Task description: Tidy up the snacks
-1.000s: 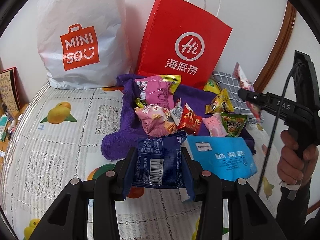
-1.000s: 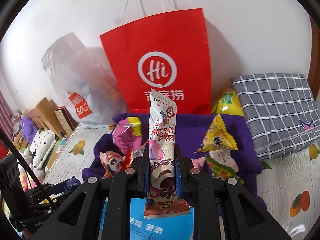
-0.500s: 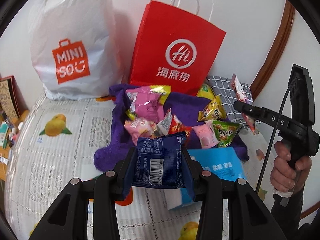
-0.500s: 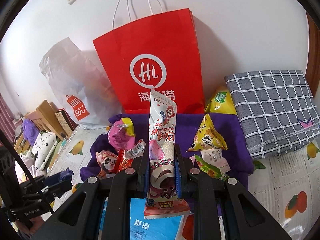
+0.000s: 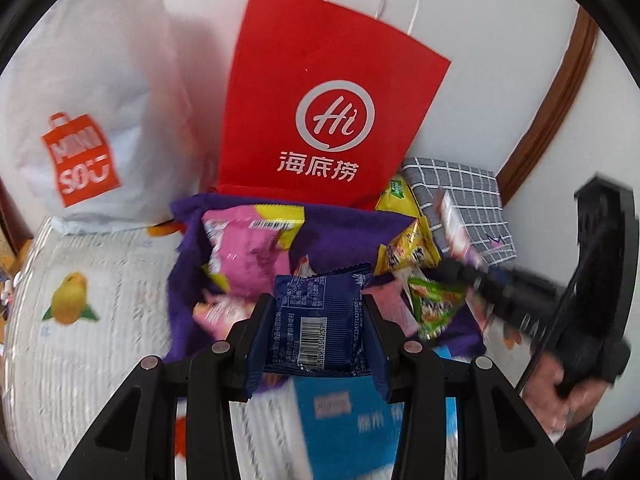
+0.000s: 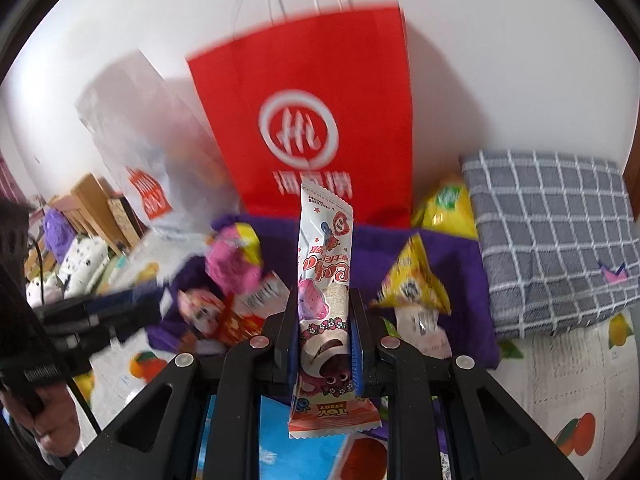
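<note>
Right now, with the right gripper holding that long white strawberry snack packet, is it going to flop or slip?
The snack packet stands upright above the right gripper, so it probably keeps its shape. Its glossy film looks slippery, though the pads pinch its middle squarely. It seems light, likely to crush if squeezed harder.
</note>
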Action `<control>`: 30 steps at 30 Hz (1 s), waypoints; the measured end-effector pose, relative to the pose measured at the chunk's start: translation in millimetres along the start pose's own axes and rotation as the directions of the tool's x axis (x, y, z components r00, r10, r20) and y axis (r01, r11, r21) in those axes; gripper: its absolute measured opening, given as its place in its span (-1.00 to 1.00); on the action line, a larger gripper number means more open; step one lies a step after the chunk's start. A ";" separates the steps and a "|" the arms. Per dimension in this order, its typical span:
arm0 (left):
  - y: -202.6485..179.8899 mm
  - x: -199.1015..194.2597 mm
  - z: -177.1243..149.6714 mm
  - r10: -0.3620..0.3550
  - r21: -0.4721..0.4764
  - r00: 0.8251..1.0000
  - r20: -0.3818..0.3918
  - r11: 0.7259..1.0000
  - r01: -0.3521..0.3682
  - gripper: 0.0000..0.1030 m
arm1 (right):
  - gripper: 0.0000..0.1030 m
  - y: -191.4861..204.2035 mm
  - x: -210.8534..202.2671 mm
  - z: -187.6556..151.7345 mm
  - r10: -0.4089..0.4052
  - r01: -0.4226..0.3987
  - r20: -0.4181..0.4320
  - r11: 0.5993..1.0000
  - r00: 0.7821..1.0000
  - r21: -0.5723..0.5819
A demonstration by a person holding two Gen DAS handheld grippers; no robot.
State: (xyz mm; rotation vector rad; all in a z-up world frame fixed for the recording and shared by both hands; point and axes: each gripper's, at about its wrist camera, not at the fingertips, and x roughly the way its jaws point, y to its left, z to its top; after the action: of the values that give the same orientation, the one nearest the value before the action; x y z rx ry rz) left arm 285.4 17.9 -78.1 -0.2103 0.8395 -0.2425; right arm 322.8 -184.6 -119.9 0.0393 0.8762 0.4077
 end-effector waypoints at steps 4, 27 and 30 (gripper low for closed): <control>-5.9 27.9 16.4 -0.005 -0.002 1.000 -0.015 1.000 0.005 -0.19 | -0.60 -4.8 22.5 -3.9 -0.014 0.014 -0.029 1.000 0.999 -0.009; -18.0 11.7 15.6 0.057 0.004 0.998 -0.012 0.998 -0.057 0.40 | -0.07 10.8 -18.7 -17.5 -0.076 0.076 0.019 0.997 0.997 -0.007; -21.9 -6.8 8.9 0.047 0.002 0.999 0.004 0.999 -0.047 0.40 | -0.06 20.9 -38.6 -22.2 -0.088 0.089 0.027 0.996 0.996 -0.021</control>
State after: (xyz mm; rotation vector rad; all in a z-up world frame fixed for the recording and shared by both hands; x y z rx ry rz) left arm 284.9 -0.2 -61.5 -0.1893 0.8388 -0.1991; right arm 277.3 -182.3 -101.6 -0.0148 0.8441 0.3335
